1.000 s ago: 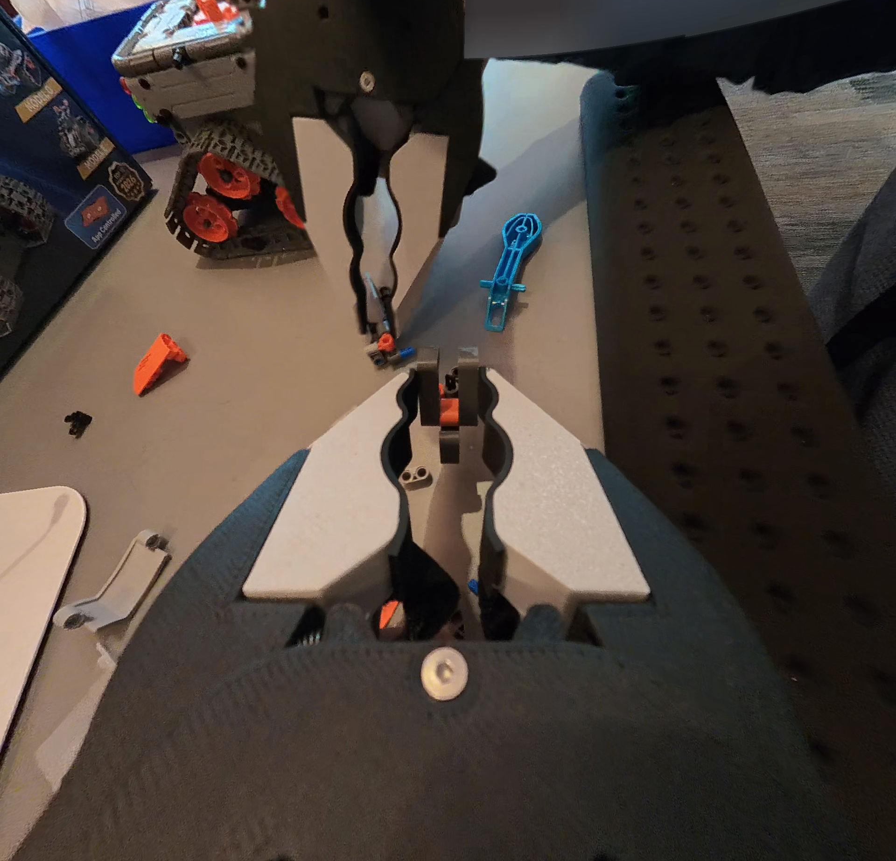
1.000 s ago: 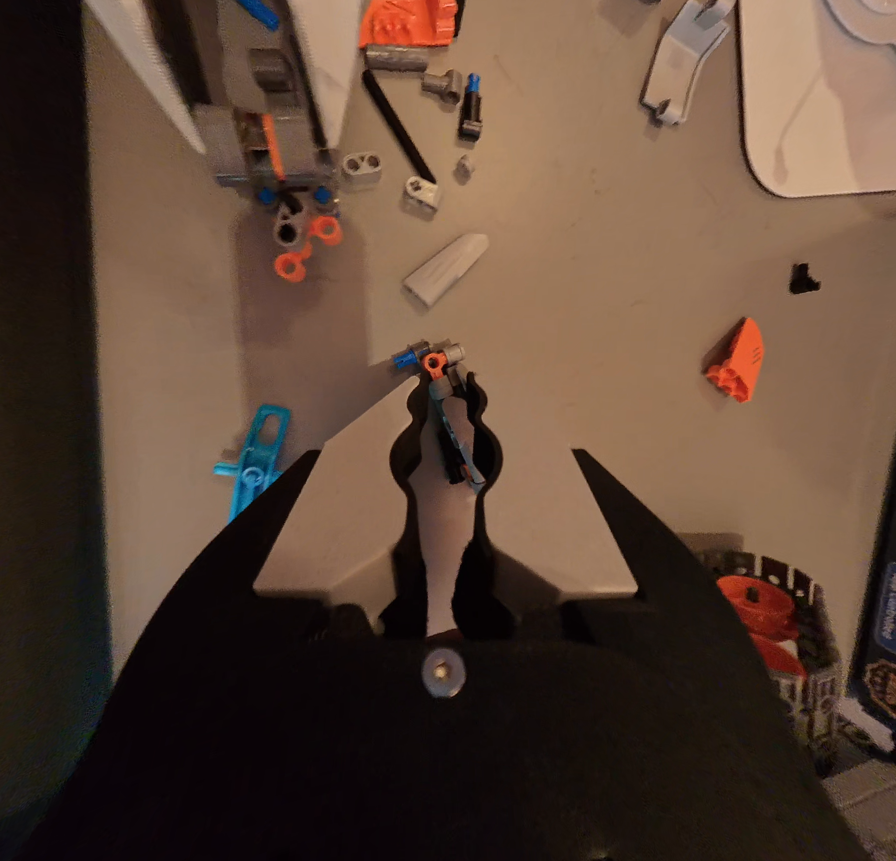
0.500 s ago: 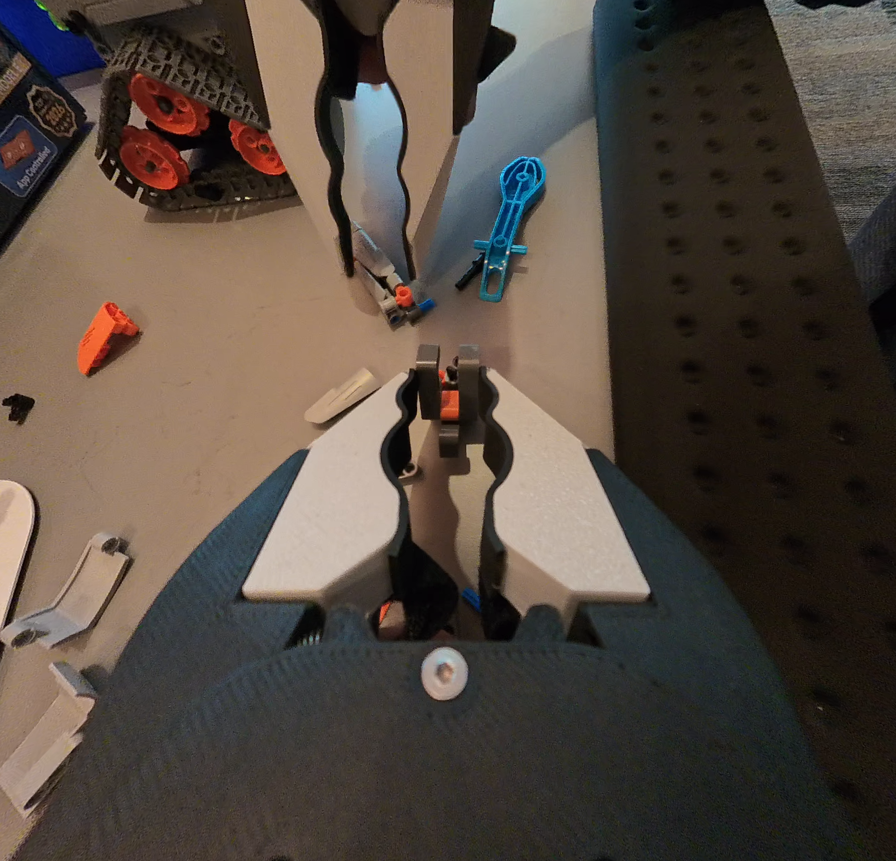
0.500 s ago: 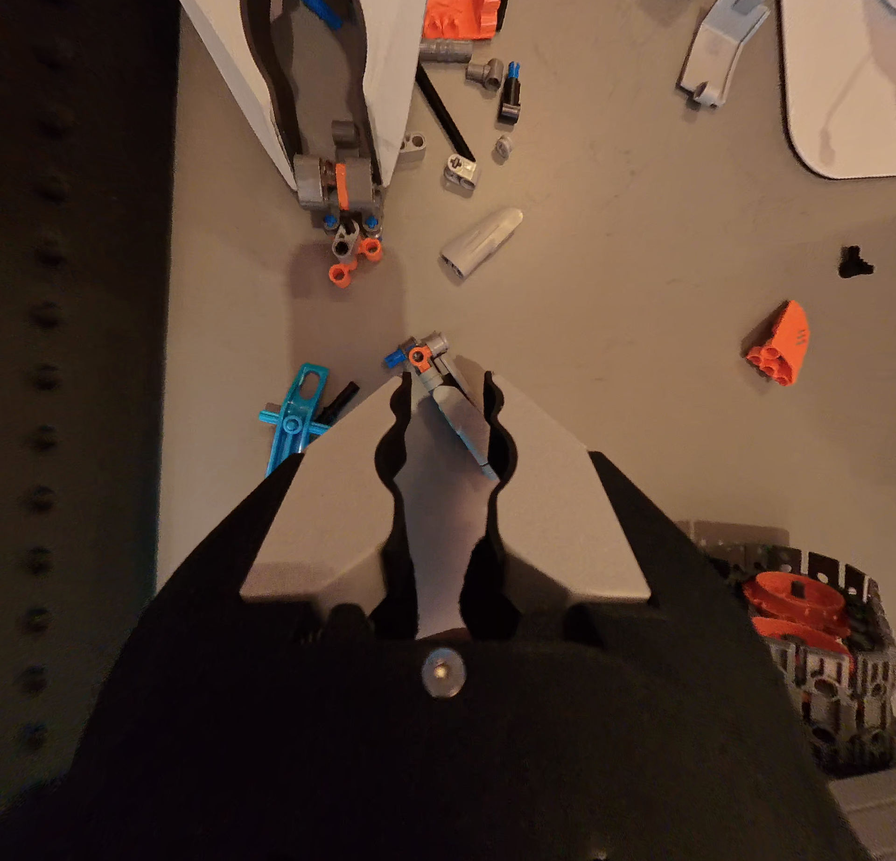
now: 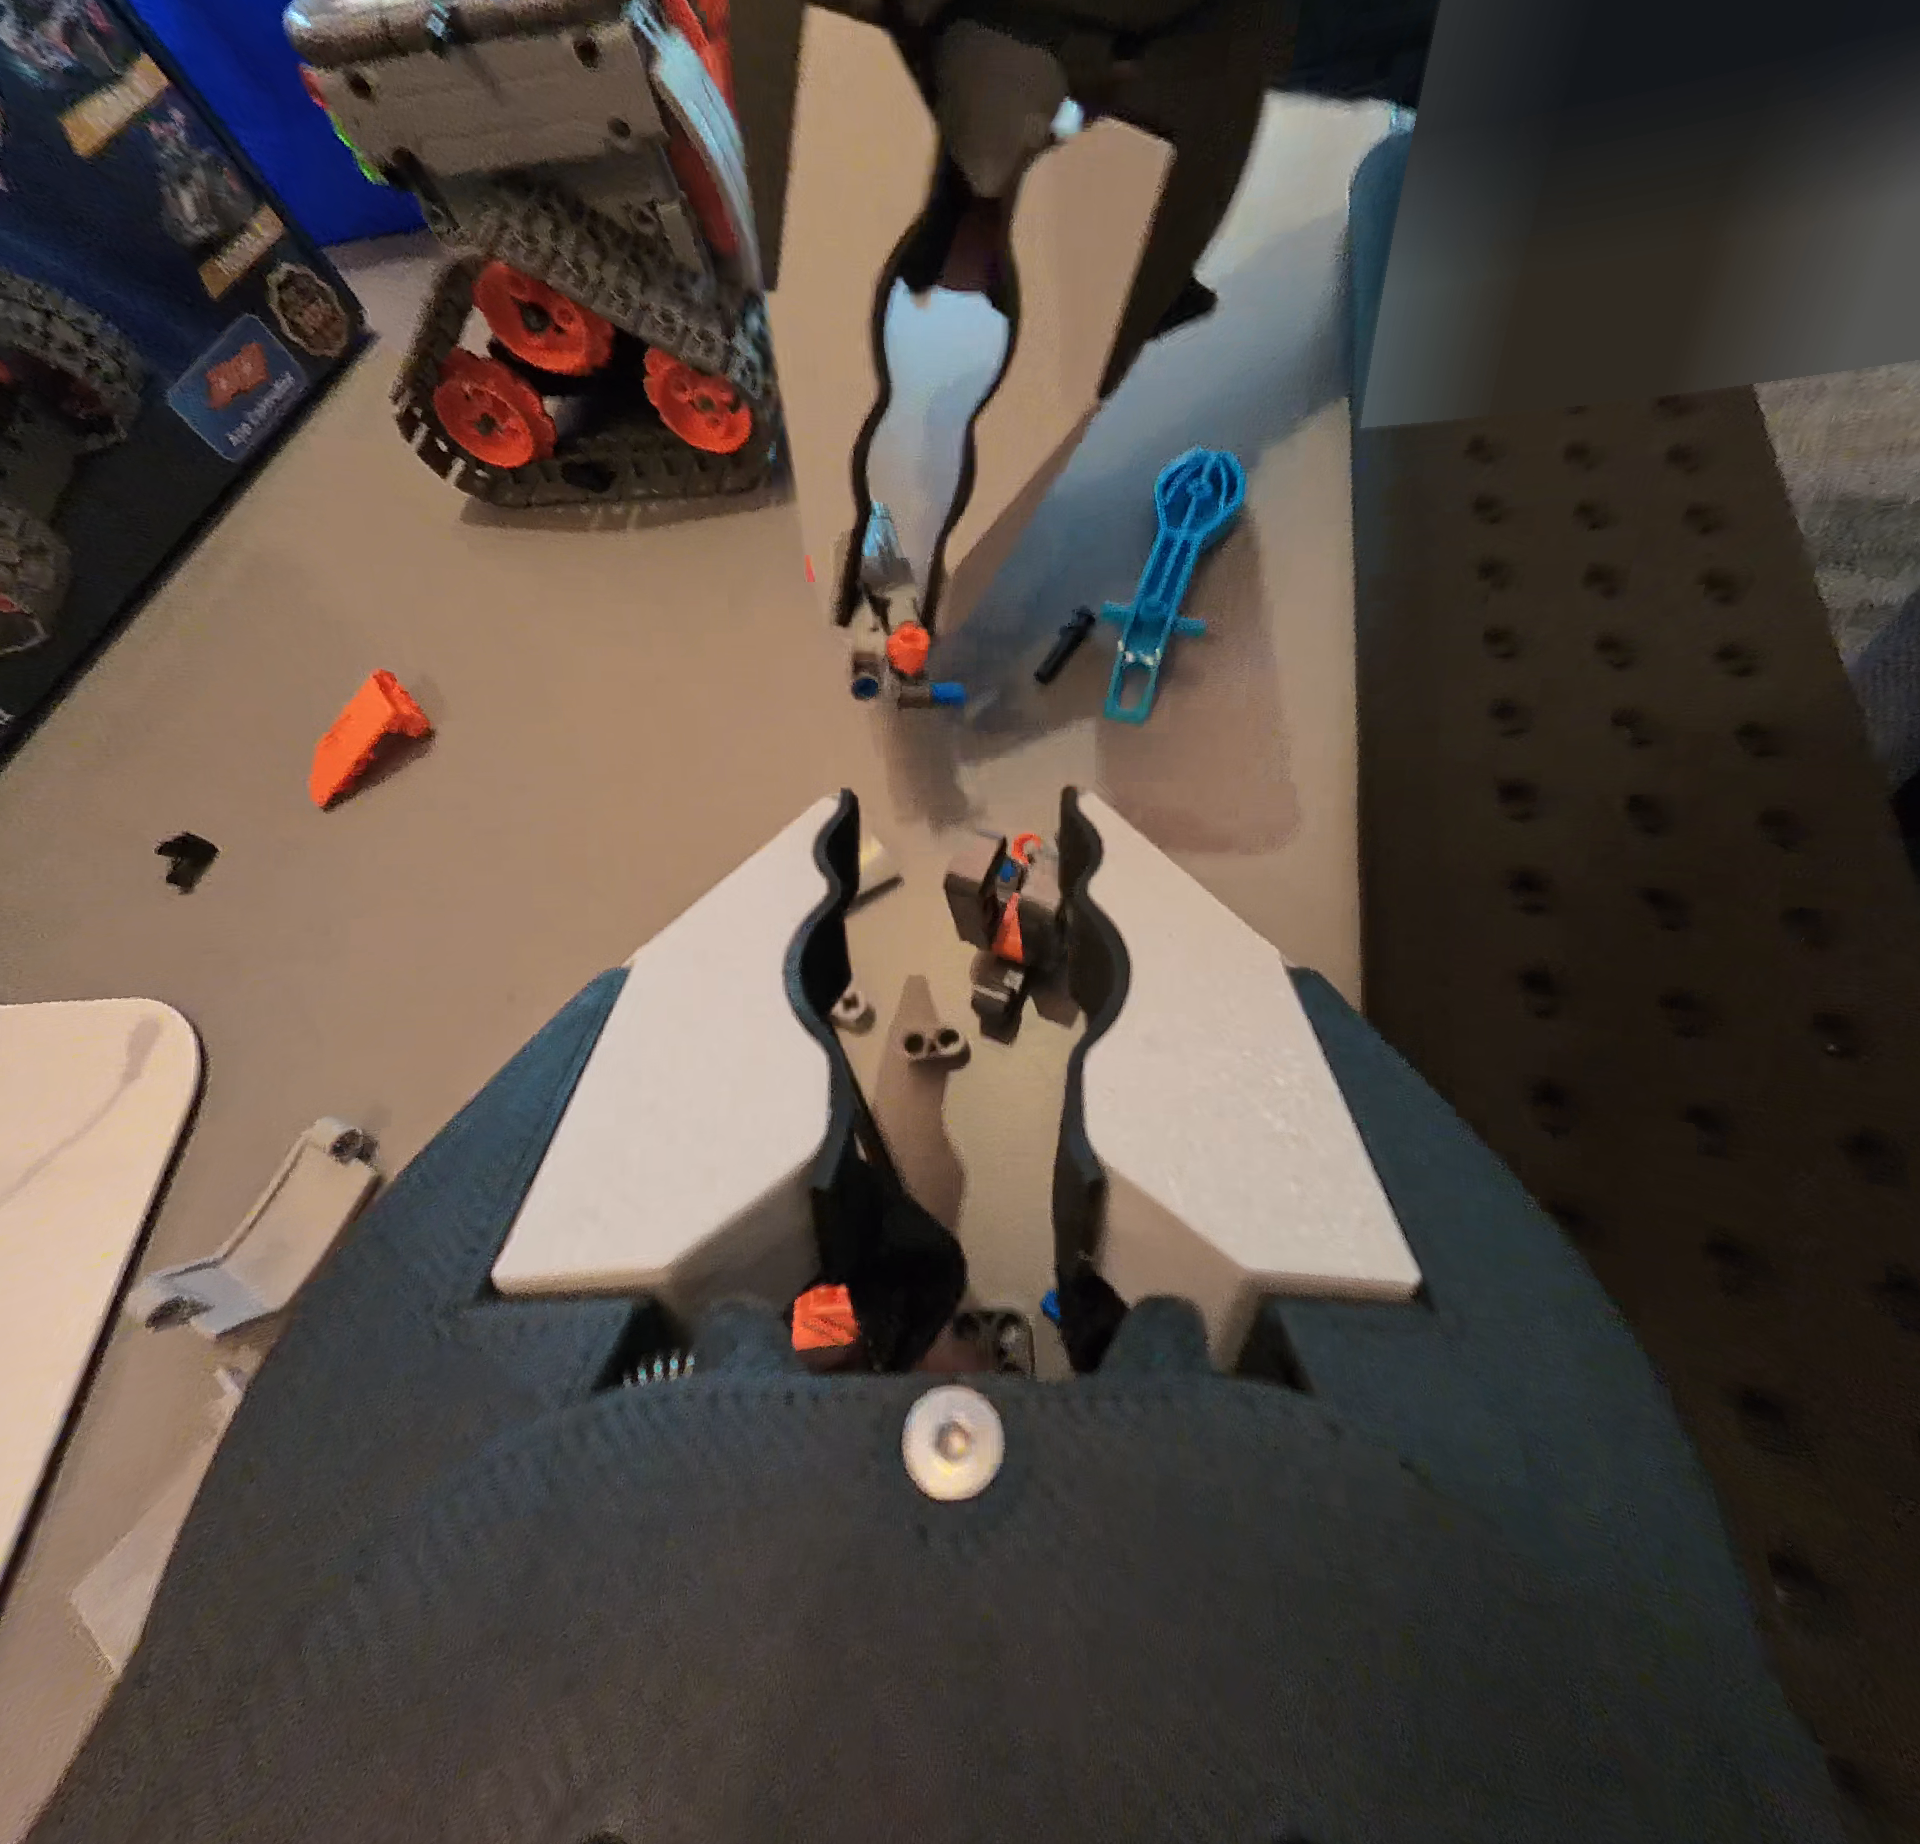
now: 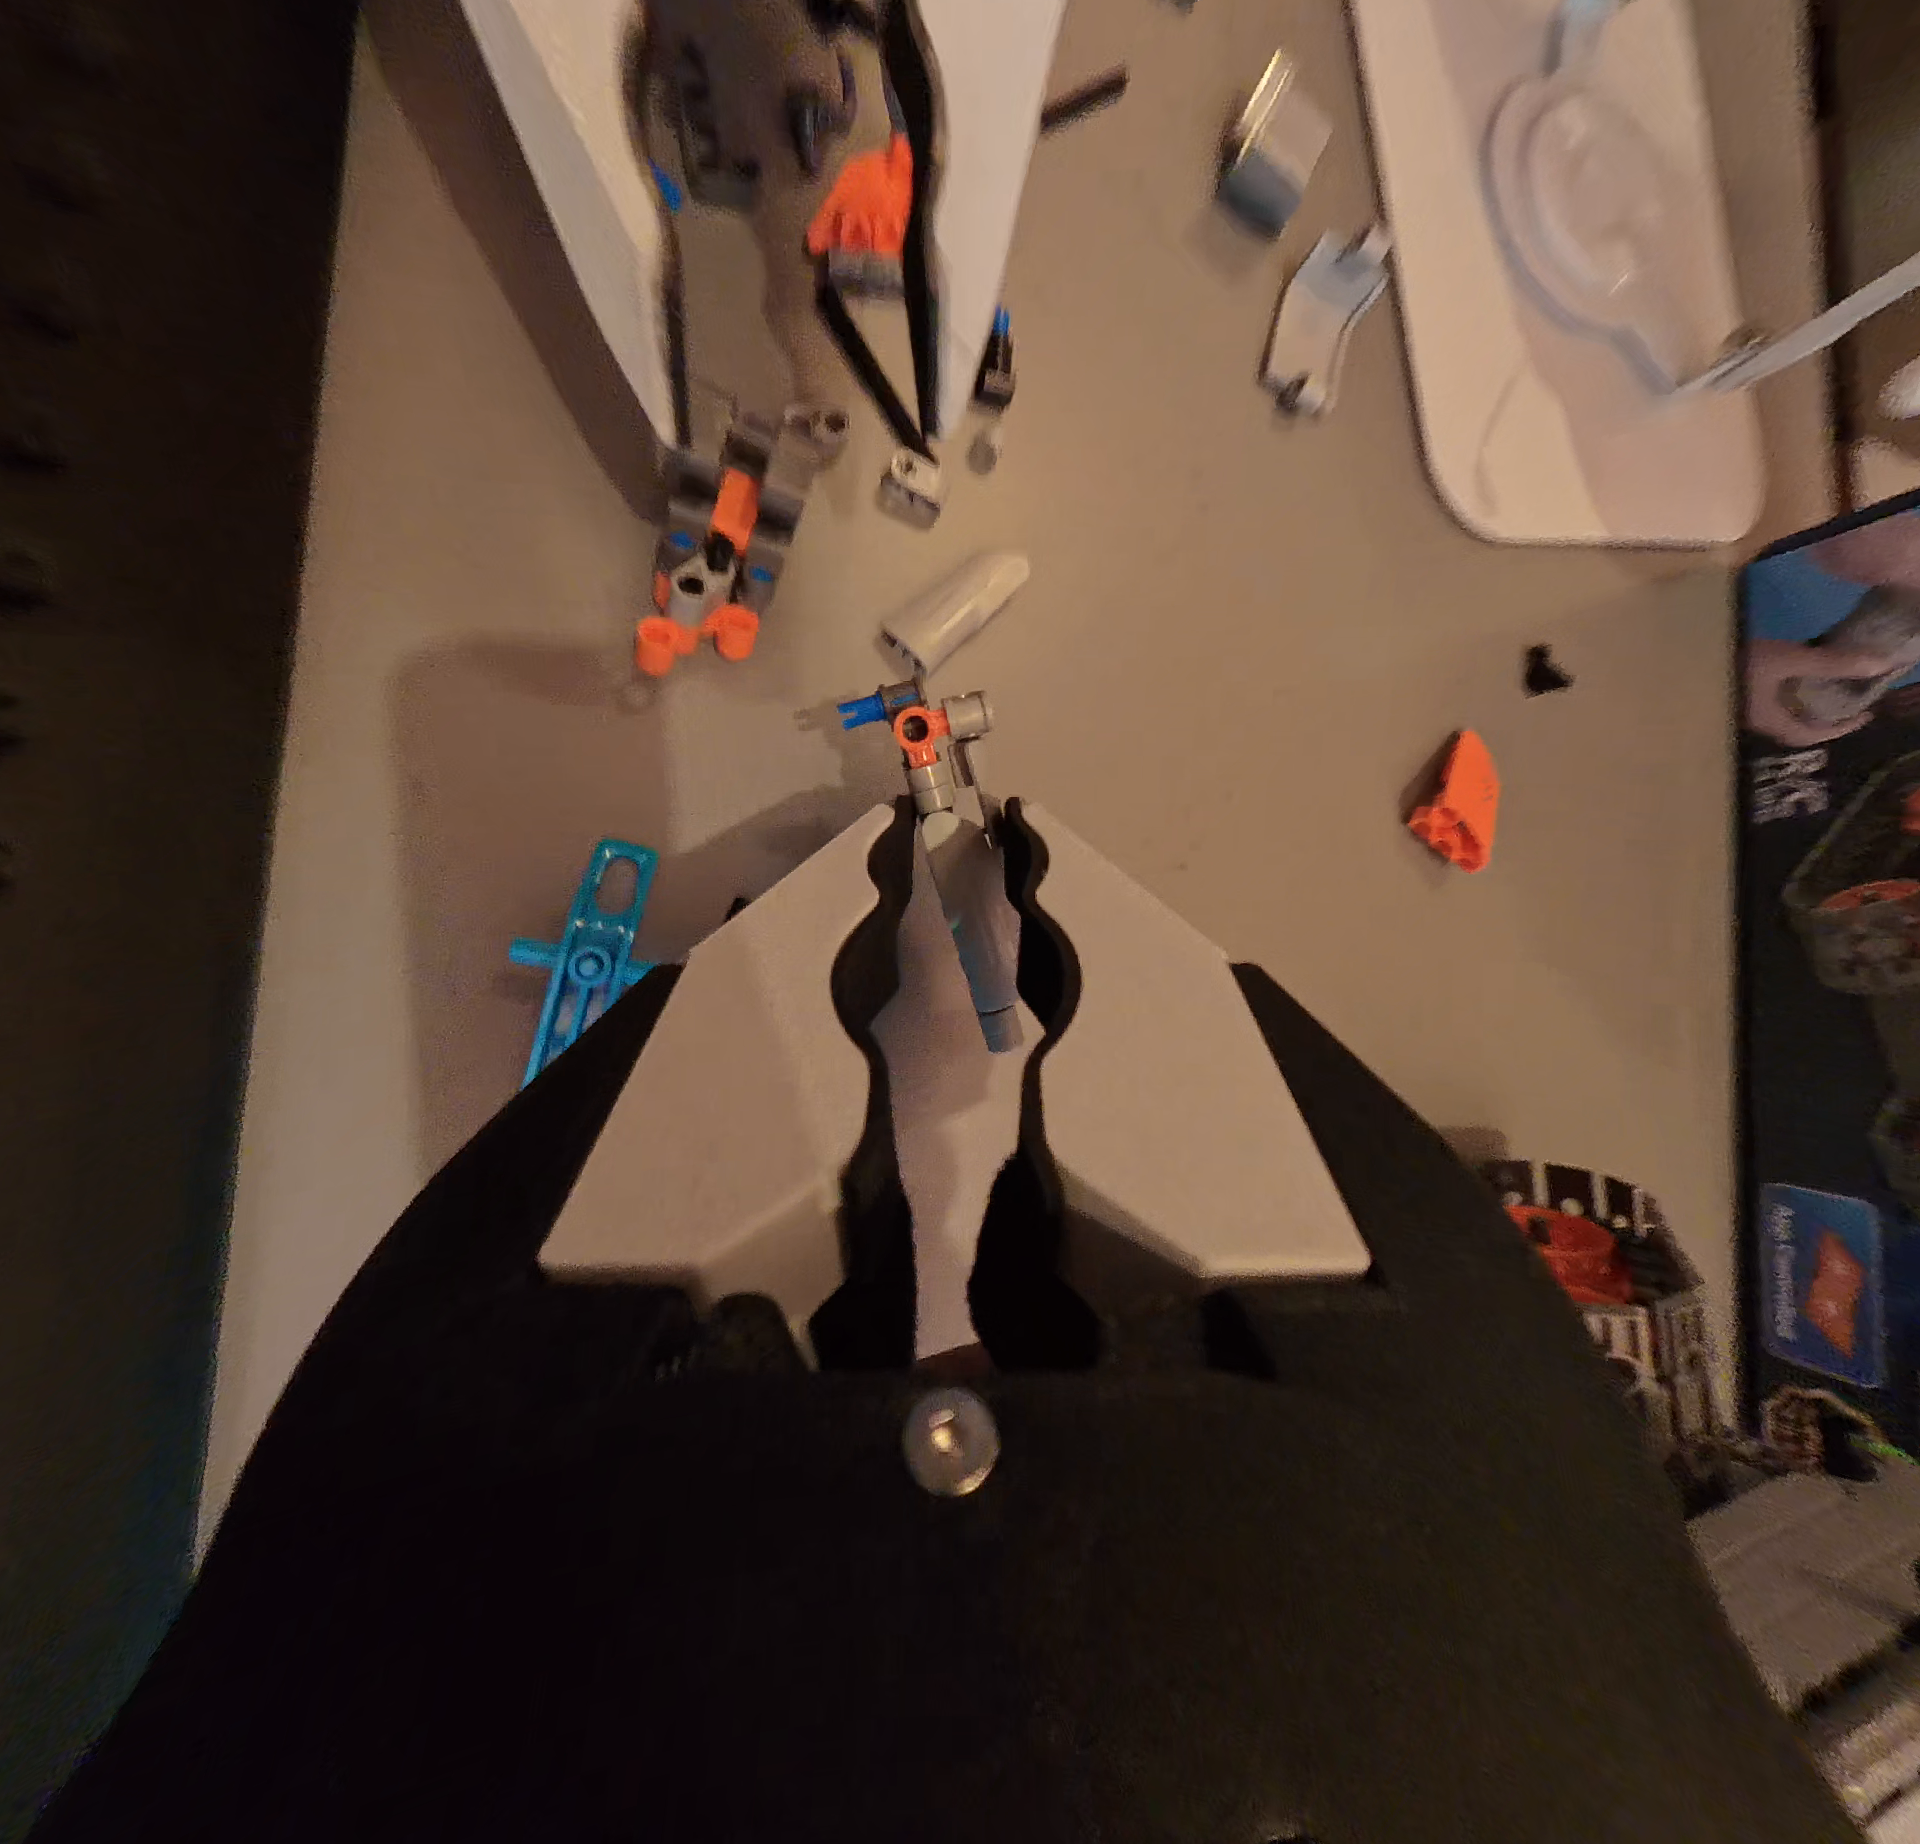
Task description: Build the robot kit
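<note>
— What is the left gripper doing?

— Its jaws are standing spread apart, gripping nothing. A small grey and orange brick assembly is sitting between them, lying against the inner face of the right-hand finger; whether it is leaning on that finger or lying free on the table I cannot tell. A little grey two-hole connector is lying on the table farther back in the gap.

— And the right gripper?

— Its jaws are clenching a thin grey rod piece — the rod is running back between the fingers, tilted a little, and its head of grey, orange and blue connectors is sticking out just ahead of the tips.

— What is lying around those tips?

— Just ahead of the head a pale grey curved panel is resting on the table. Ahead and to the left the grey and orange assembly is lying at the mouth of the other gripper. To the left of the jaws a light blue lever tool is lying flat; to the right, well apart, an orange wedge brick.

— Anything beyond, seen from the left wrist?

— A tracked toy vehicle with orange wheels is standing ahead and to the left of the left jaws, beside the right gripper.
</note>
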A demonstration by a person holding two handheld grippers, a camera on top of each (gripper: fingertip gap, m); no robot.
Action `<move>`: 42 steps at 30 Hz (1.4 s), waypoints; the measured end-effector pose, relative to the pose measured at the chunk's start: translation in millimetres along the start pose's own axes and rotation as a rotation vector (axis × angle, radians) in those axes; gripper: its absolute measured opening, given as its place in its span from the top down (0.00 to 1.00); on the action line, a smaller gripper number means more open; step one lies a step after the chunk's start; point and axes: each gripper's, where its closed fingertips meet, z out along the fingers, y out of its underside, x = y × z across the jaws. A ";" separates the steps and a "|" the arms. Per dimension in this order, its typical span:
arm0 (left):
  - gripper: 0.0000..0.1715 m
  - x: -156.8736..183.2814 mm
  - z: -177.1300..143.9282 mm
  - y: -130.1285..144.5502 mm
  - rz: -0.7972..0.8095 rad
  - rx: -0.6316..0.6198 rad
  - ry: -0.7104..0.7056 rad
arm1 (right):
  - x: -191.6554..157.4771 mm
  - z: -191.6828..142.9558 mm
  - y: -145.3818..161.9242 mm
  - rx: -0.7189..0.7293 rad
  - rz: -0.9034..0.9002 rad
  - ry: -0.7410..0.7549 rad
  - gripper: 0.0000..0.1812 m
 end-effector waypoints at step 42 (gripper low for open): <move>0.88 3.0 -4.8 -32.8 0.235 0.053 -0.032 | -16.4 -39.3 -57.7 0.289 -0.029 -0.005 0.93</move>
